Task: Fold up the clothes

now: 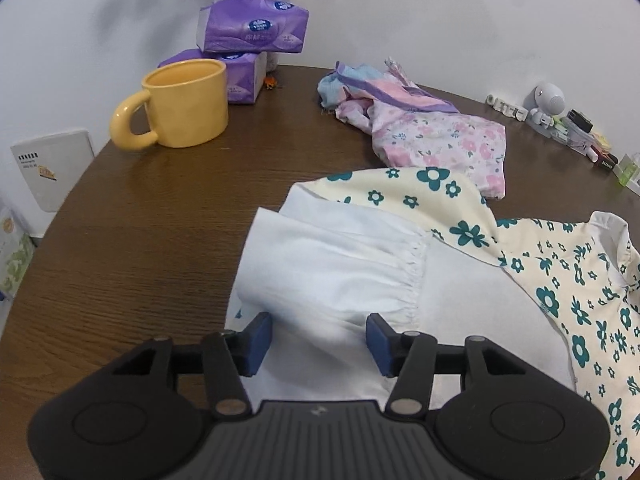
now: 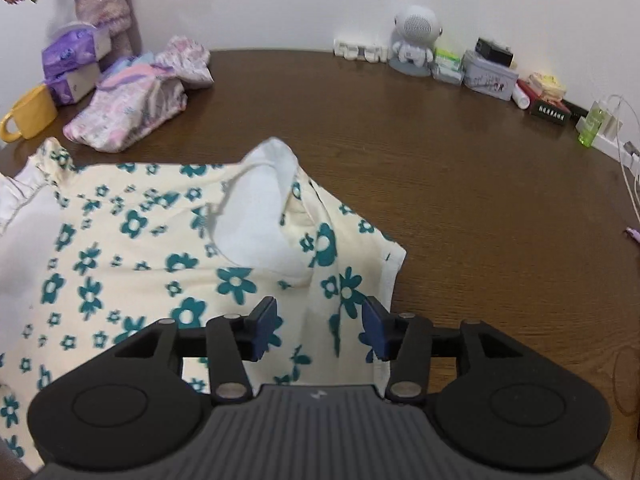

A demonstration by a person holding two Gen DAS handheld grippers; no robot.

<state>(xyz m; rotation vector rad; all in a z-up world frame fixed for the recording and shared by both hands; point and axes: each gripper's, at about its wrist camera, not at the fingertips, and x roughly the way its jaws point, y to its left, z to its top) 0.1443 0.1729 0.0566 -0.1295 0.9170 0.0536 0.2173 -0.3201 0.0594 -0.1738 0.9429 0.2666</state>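
A cream garment with teal flowers (image 2: 120, 248) lies spread on the brown round table (image 2: 440, 160), its white collar (image 2: 276, 160) raised toward the table's middle. Its white lining and gathered white sleeve (image 1: 340, 264) are turned up in the left wrist view, with the flowered cloth (image 1: 580, 280) to the right. My left gripper (image 1: 318, 336) is open, its blue pads on either side of the white fabric. My right gripper (image 2: 318, 332) is open over the flowered cloth near the garment's right edge.
A folded pink floral garment (image 1: 432, 136) lies behind, also the pink garment (image 2: 132, 108) in the right view. A yellow mug (image 1: 184, 108) and purple tissue packs (image 1: 252, 28) stand at left. A white robot figure (image 2: 414, 36), tins, boxes and a cable line the far edge by the wall.
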